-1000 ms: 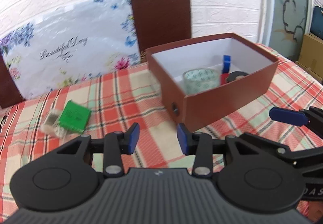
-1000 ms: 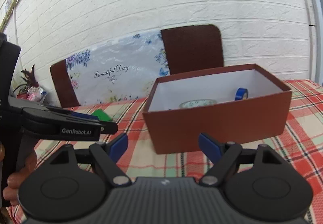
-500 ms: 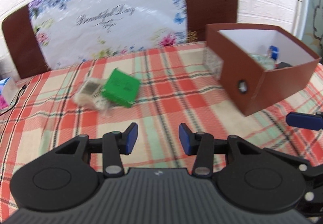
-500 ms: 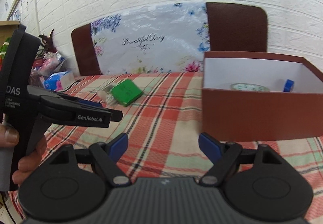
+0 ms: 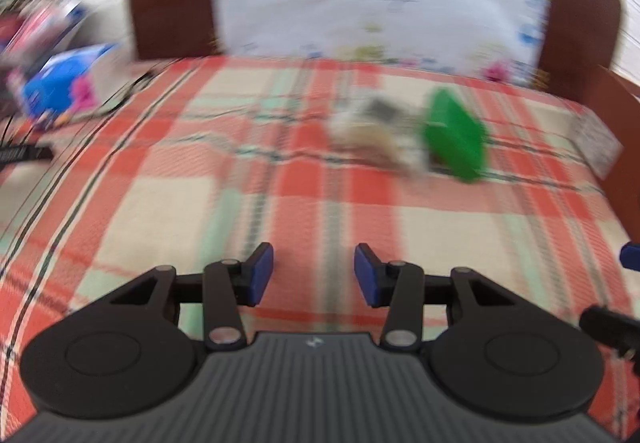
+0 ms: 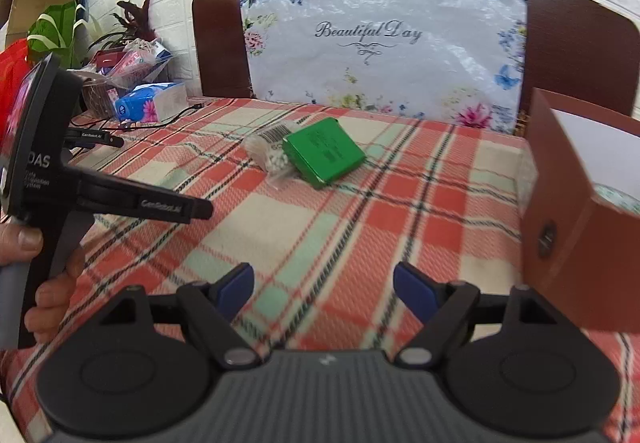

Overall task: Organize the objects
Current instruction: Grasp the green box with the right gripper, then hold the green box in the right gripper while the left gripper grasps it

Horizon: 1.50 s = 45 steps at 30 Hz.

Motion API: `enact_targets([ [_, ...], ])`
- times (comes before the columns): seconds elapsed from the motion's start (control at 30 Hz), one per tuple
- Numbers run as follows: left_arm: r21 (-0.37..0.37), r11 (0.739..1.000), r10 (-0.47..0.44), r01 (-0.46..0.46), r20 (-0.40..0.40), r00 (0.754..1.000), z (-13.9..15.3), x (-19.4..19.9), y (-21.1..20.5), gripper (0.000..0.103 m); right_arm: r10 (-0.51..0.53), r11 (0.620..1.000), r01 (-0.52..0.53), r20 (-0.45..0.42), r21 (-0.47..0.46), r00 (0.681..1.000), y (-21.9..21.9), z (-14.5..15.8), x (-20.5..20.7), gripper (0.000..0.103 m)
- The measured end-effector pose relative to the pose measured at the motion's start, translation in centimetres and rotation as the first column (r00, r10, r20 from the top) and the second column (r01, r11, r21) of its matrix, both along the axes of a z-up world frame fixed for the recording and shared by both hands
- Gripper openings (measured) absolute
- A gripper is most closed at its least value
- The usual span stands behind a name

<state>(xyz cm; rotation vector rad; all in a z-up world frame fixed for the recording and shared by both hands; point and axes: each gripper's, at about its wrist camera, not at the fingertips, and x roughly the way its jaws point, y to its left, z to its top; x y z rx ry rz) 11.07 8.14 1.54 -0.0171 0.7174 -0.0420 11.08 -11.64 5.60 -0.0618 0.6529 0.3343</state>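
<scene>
left claw (image 5: 314,269) held apart, empty | right claw (image 6: 323,285) spread wide, empty | green box (image 6: 323,156) touching clear bag (image 6: 269,149) mid-surface | brown box (image 6: 580,211) right | tissue pack (image 6: 150,102) far left

Black grippers with blue-padded fingers (image 6: 236,285), silver screws, white "GenRobot.AI" lettering; bare-skinned hand (image 6: 44,283).

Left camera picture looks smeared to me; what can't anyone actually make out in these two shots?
- Left wrist view: motion blur smears the green box and the clear packet; its contents are unreadable.
- Right wrist view: the brown box is cut by the right edge, its wall hiding most contents.
- Printing on the green box is too small.
</scene>
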Motion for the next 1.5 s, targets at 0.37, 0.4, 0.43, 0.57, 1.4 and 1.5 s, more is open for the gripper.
enact_targets([
  [0.37, -0.031, 1.0, 0.01, -0.006, 0.138, 0.99, -1.1, -0.9, 1.0, 0.06, 0.106, 0.983, -0.09, 0.097, -0.162, 0.99, 3.7, -1.7, 12.7, 0.091],
  [0.4, -0.04, 0.999, 0.01, -0.005, 0.139, 0.99, -1.2, -0.8, 1.2, 0.06, 0.128, 0.979, -0.111, 0.09, -0.172, 0.988, 4.0, -2.1, 13.5, 0.093],
  [0.43, -0.045, 0.999, 0.009, -0.003, 0.139, 0.99, -1.2, -0.8, 1.3, 0.061, 0.15, 0.974, -0.132, 0.089, -0.182, 0.985, 4.2, -2.4, 14.1, 0.094],
  [0.57, -0.048, 0.999, 0.006, 0.001, 0.137, 0.99, -1.4, -0.6, 1.3, 0.063, 0.24, 0.954, -0.223, 0.068, -0.198, 0.968, 5.1, -3.2, 14.3, 0.067],
  [1.4, -0.155, 0.986, -0.05, 0.054, 0.034, 0.998, 0.8, -2.0, -1.2, 0.067, -0.05, 0.987, 0.052, 0.018, -0.15, 0.999, -9.8, -2.2, -9.5, 0.088],
  [1.5, -0.225, 0.946, -0.228, 0.232, 0.042, 0.973, 2.7, -3.8, -5.5, 0.067, -0.072, 0.993, 0.073, 0.012, -0.097, 0.997, -10.5, -2.5, -10.5, 0.088],
])
